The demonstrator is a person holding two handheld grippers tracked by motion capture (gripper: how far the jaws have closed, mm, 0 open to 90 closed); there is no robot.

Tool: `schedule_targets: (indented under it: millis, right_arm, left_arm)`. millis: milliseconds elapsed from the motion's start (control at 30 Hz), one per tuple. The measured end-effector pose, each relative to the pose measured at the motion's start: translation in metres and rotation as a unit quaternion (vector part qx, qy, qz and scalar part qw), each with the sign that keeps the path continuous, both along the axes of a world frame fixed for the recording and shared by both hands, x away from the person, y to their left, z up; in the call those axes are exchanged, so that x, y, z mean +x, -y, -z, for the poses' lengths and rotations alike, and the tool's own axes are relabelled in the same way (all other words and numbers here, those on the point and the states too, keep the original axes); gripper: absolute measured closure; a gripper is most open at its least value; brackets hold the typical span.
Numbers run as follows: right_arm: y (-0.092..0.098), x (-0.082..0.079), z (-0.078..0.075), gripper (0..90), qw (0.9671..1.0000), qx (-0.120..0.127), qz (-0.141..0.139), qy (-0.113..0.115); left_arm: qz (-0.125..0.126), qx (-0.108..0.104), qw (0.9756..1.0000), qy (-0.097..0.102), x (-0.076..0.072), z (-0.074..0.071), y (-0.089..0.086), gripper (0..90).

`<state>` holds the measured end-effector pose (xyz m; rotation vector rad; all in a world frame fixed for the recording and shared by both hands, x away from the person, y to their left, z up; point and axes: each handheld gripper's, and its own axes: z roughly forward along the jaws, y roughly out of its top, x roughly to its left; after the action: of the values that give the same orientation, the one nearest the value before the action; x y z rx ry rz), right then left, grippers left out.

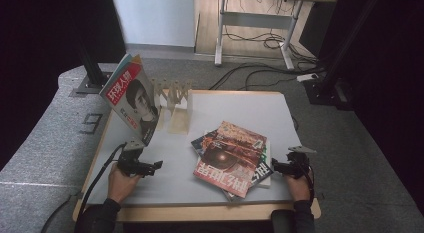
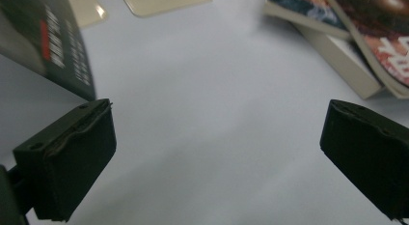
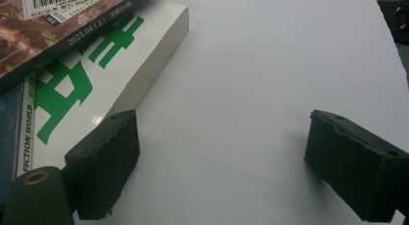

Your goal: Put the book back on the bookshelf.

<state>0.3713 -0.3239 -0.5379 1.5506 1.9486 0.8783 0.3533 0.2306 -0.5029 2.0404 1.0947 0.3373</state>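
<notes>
Gripper: the right gripper (image 3: pixel 219 162) reaches in from the bottom edge, its two black jaws standing wide apart with nothing between them.
Surface: a pale table (image 3: pixel 270 80) spreads under and beyond the jaws.
Books: a stack at the upper left. A white book with green lettering (image 3: pixel 103 65) lies flat, its cream page edge facing the jaws (the left jaw sits just beside its near corner; contact cannot be told).
Top of stack: a magazine (image 3: pixel 53 22) with a reddish-brown cover and a barcode label overlaps the white book.
Far corner: a dark object (image 3: pixel 396 17) at the upper right edge, too cropped to identify.
</notes>
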Motion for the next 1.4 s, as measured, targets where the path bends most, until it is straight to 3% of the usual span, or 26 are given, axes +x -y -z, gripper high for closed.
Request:
schedule_targets:
  millis: [200,267,433,533,1167,1267,1400]
  right_arm:
    - [0.000,0.000,0.000,11.6,1.0000,0.000,0.000,0.000]
    - [0.000,0.000,0.000,11.6,1.0000,0.000,0.000,0.000]
    - [0.000,0.000,0.000,11.5,1.0000,0.000,0.000,0.000]
    - [0.000,0.000,0.000,10.9,1.0000,0.001,-0.001,-0.001]
    - [0.001,0.001,0.000,7.4,0.9999,0.003,-0.014,-0.004]
    - [0.002,0.001,0.000,7.3,0.9998,0.007,-0.016,-0.004]
    - [0.002,0.002,-0.002,6.7,0.9996,0.007,-0.026,-0.009]
  left_arm:
    - [0.010,0.010,0.9997,-0.020,0.002,0.018,0.008,0.0]
    - [0.013,0.020,0.9990,-0.038,0.003,0.026,0.011,0.0]
    - [0.009,0.050,0.9985,-0.021,0.000,0.028,0.018,0.0]
    - [0.005,0.082,0.9966,-0.010,-0.002,0.029,0.024,1.4]
    - [0.005,0.081,0.9966,-0.013,-0.003,0.028,0.025,1.4]
    - [0.028,0.054,0.9979,-0.021,-0.004,0.026,0.028,0.2]
    - [0.052,0.031,0.9980,-0.020,-0.006,0.024,0.038,0.1]
